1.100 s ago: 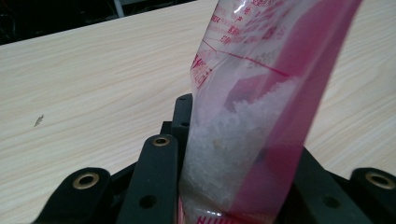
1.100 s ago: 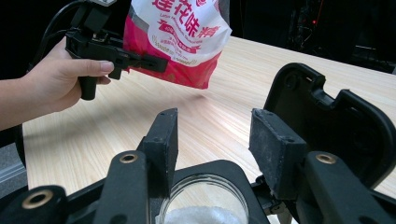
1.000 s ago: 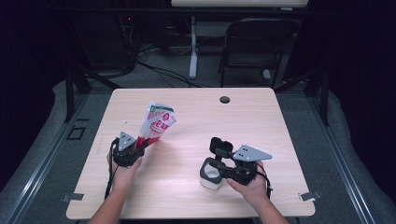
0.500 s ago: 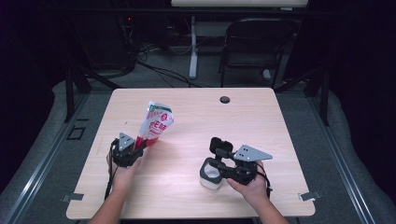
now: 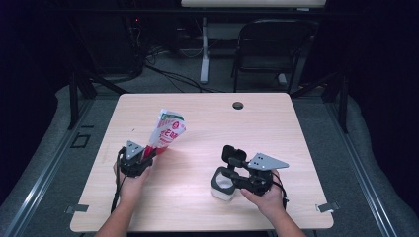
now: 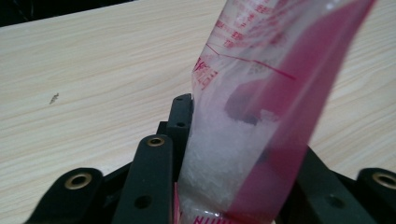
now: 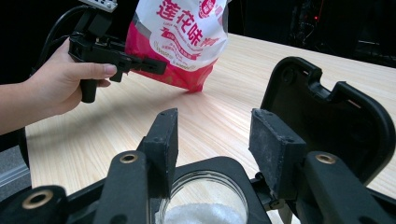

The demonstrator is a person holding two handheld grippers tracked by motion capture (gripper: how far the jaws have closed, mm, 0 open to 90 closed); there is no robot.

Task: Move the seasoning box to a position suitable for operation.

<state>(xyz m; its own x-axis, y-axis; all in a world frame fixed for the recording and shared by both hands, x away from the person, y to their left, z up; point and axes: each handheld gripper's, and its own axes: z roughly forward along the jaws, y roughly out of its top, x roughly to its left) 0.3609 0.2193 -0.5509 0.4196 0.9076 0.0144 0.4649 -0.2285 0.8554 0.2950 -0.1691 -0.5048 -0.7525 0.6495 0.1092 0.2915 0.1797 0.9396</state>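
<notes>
Left gripper (image 5: pixel 148 154) pinching the lower end of a red and white bag (image 5: pixel 167 130) of white crystals, jaws just eased slightly wider yet bag between them, propped tilted up and away over the left half of the wooden table (image 5: pixel 296 128). Right gripper (image 5: pixel 228 170) clamped across a small jar (image 5: pixel 222 186) with white powder inside, black hinged lid (image 5: pixel 233 154) flipped open, standing on the table near the front right. Well apart from each other, both held in the person's hands.

A lab — dark curtains, floor cables (image 5: pixel 163 74), lone desk (image 5: pixel 207 123) — staged.
</notes>
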